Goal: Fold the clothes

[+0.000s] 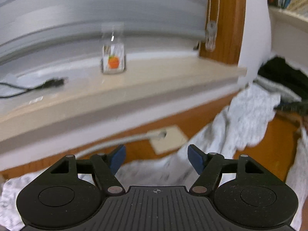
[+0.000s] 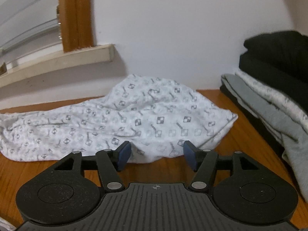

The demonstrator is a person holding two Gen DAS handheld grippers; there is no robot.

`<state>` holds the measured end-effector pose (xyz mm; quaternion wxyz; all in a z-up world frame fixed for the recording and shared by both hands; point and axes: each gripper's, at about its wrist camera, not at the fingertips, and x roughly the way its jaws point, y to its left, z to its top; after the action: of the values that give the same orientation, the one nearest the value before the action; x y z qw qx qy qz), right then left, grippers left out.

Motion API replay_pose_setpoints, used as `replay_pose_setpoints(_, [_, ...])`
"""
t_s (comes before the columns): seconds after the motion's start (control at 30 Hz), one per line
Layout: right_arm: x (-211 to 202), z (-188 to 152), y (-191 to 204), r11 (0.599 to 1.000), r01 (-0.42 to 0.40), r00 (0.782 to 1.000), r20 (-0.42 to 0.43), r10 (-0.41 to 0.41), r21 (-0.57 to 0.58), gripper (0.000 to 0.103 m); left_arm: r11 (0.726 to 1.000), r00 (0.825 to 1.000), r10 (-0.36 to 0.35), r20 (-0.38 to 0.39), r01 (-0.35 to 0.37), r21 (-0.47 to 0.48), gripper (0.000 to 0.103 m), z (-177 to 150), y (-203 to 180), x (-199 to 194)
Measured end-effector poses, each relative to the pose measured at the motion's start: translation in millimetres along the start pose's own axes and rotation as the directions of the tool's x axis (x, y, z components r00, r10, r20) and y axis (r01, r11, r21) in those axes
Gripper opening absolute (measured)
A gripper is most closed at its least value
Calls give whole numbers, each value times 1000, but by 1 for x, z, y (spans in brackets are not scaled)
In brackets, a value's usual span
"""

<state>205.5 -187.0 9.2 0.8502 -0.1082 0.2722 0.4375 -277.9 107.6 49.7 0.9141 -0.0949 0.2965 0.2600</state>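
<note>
While both tools stood open, gripping nothing, right tool (image 2: 156,155) hovered just before crumpled patterned garment (image 2: 134,115) on wooden table (image 2: 240,144); left tool (image 1: 156,157) seemingly above same cloth, view blurred.

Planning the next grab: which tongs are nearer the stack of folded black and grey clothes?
Right. The right tongs hover open over the white patterned cloth, the stack of folded black and grey clothes just beside. The left tongs face the window sill, farther off.

Folded stack (image 2: 273,88) blocking right side
</note>
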Motion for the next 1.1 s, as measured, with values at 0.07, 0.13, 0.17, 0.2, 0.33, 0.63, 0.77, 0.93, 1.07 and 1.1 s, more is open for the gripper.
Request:
replay_pose_setpoints(0.07, [0, 0, -1, 1000, -5, 1000, 3, 5, 7, 60, 1000, 999, 12, -45, -11, 24, 74, -6, 3, 6])
replay_pose_setpoints(0.13, [0, 0, -2, 1000, -11, 1000, 8, 11, 14, 60, 999, 997, 3, -74, 1, 44, 74, -10, 4, 14])
replay_pose_setpoints(0.17, [-1, 0, -3, 1000, -10, 1000, 13, 10, 18, 60, 999, 996, -5, -92, 9, 47, 73, -12, 4, 19])
replay_pose_setpoints(0.2, [-1, 0, -3, 1000, -10, 1000, 17, 9, 22, 60, 999, 994, -11, -110, 16, 45, 72, -13, 6, 23])
replay_pose_setpoints(0.33, [-3, 0, -4, 999, -9, 1000, 28, 9, 31, 60, 999, 996, -25, -85, 28, 38, 3, -12, 8, 19])
replay_pose_setpoints(0.63, [-2, 1, -3, 1000, -9, 1000, 23, 8, 26, 60, 975, 972, 220, 86, -217, -43, 14, 9, 19, -20])
replay_pose_setpoints(0.77, [-3, 2, -2, 1000, -4, 1000, 22, 4, 24, 60, 980, 975, 197, 100, -195, -29, 72, 2, 6, -22])
replay_pose_setpoints(0.93, [1, 3, -1, 1000, -3, 1000, -2, 3, 16, 61, 992, 987, 128, 102, -129, 8, 79, -1, -22, -16])
replay_pose_setpoints(1.07, [4, 3, -2, 1000, 1, 1000, -22, 0, 20, 63, 997, 992, 60, 114, -66, 44, 80, 6, -52, 2])
replay_pose_setpoints(1.1, [5, 3, -3, 1000, -3, 1000, -26, 3, 26, 64, 997, 992, 46, 120, -52, 49, 80, 9, -59, 7])
